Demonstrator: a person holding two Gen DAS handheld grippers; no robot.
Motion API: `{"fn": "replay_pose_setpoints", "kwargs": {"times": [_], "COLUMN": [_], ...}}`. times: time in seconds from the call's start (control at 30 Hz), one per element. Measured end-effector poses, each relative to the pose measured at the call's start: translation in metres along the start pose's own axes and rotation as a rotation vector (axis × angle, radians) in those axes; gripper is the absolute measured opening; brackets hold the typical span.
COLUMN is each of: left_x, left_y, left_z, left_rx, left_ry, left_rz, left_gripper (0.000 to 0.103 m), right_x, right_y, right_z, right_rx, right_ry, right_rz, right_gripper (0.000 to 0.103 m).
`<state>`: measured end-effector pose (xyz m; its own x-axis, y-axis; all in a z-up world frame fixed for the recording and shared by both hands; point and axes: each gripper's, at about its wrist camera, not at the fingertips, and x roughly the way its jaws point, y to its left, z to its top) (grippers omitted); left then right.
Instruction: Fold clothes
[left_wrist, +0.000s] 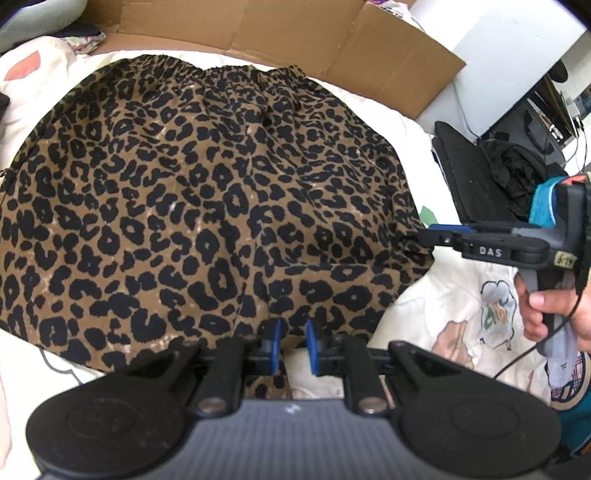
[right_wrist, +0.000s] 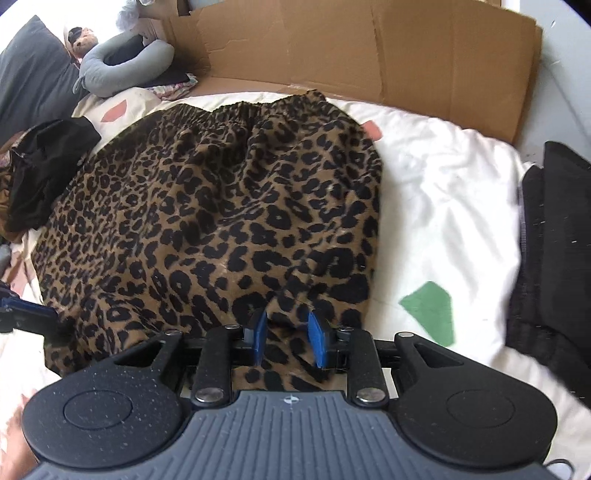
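A leopard-print skirt (left_wrist: 207, 192) lies spread flat on the white bedsheet, its elastic waistband at the far side; it also shows in the right wrist view (right_wrist: 221, 221). My left gripper (left_wrist: 292, 347) is at the skirt's near hem, its blue pads a small gap apart with hem cloth at and under them. My right gripper (right_wrist: 287, 341) is over the skirt's near right corner, its blue pads apart with cloth between and beneath them. From the left wrist view the right gripper (left_wrist: 424, 234) touches the skirt's right corner.
A flattened cardboard sheet (left_wrist: 295, 33) lies along the far side of the bed. Black clothing (right_wrist: 550, 240) lies at the right edge and a black garment (right_wrist: 44, 173) at the left. A grey neck pillow (right_wrist: 125, 66) sits at the back left.
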<state>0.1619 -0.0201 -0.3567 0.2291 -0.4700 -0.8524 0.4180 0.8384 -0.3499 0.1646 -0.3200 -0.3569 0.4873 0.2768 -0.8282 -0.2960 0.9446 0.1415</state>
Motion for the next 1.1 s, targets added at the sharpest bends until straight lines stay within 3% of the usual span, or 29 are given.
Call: {"fn": "replay_pose_setpoints", "kwargs": {"times": [0.13,0.2,0.47,0.53,0.57,0.6,0.7,0.93,1.1], "left_x": [0.004,0.007,0.025,0.031,0.033,0.035,0.044,0.055,0.055], "left_y": [-0.003,-0.006,-0.015,-0.018,-0.019,-0.021,-0.021,-0.009,0.0], "left_z": [-0.001,-0.002,-0.012,-0.016,-0.018,-0.019,-0.025,-0.03,-0.03], "left_rx": [0.001,0.005,-0.003,-0.001,0.0,-0.001,-0.024,-0.17,-0.279], "left_ry": [0.012,0.022,0.077,0.093,0.097,0.1,0.119,0.098,0.058], "left_rz": [-0.007,-0.012,-0.062,-0.067,-0.068,-0.069,-0.081,-0.125,-0.179], "left_gripper": [0.015,0.016,0.017,0.024,0.027,0.032,0.036,0.045,0.046], "right_x": [-0.002,-0.001,0.015,0.014,0.012,0.011,0.009,0.004,0.006], "right_y": [-0.003,-0.004,-0.008,-0.012,-0.014,-0.016,-0.02,-0.035,-0.041], "right_z": [-0.005,-0.007,-0.009,-0.007,-0.006,-0.005,-0.002,-0.002,-0.002], "right_rx": [-0.039,-0.057,-0.091,-0.077,-0.071,-0.068,-0.089,-0.058,-0.039], "right_ry": [-0.001,0.001,-0.001,-0.015,-0.024,-0.034,-0.035,-0.035,-0.026], "right_rz": [-0.04,-0.063,-0.117,-0.129,-0.132,-0.133,-0.183,-0.22,-0.233], "right_gripper": [0.035,0.042,0.041,0.039,0.033,0.021,0.003,0.0,0.0]}}
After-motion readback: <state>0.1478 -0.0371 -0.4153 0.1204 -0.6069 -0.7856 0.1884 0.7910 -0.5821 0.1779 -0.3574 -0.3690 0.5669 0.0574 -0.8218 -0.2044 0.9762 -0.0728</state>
